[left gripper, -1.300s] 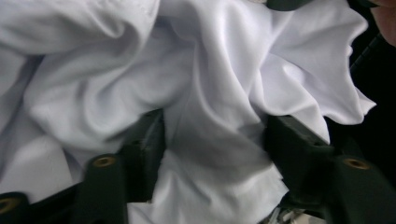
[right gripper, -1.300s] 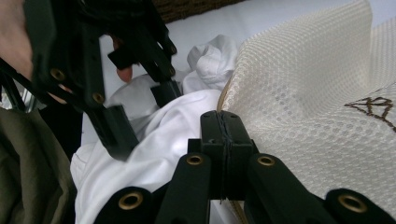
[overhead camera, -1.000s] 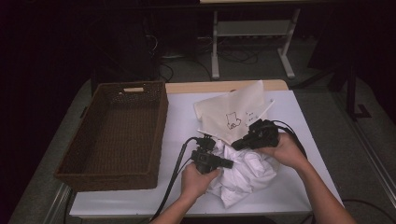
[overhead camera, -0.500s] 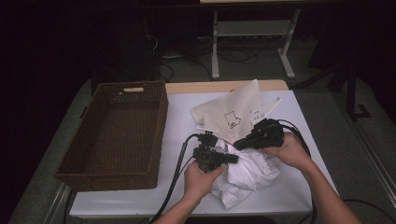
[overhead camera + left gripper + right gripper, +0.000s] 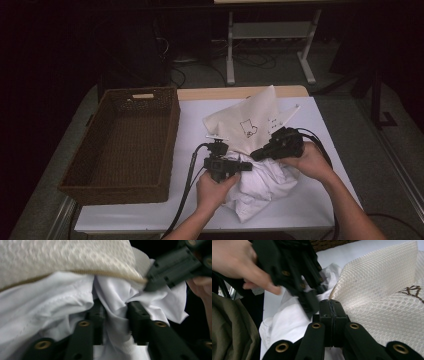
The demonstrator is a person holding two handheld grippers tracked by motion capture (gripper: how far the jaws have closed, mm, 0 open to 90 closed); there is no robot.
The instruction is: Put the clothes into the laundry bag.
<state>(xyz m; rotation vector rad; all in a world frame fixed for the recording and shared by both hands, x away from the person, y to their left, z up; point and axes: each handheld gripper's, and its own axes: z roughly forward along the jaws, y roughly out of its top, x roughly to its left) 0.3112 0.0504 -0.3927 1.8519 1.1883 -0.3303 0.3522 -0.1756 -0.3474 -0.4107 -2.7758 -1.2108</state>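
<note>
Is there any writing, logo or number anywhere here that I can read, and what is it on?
No readable text anywhere.
Cream mesh bag: a small dark outline drawing with tiny marks beside it, too small to read; its edge in the right gripper view is embroidery, no clear letters.
Wicker basket, white garment: no markings seen.

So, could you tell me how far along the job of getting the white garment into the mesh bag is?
About midway. Done: part of the white garment sits under the mesh bag's hem. In hand: the right tool is shut on that hem, holding it up; the left tool has just been opening, with a fold of garment between its jaws. Left: most of the garment lies outside on the table.
</note>
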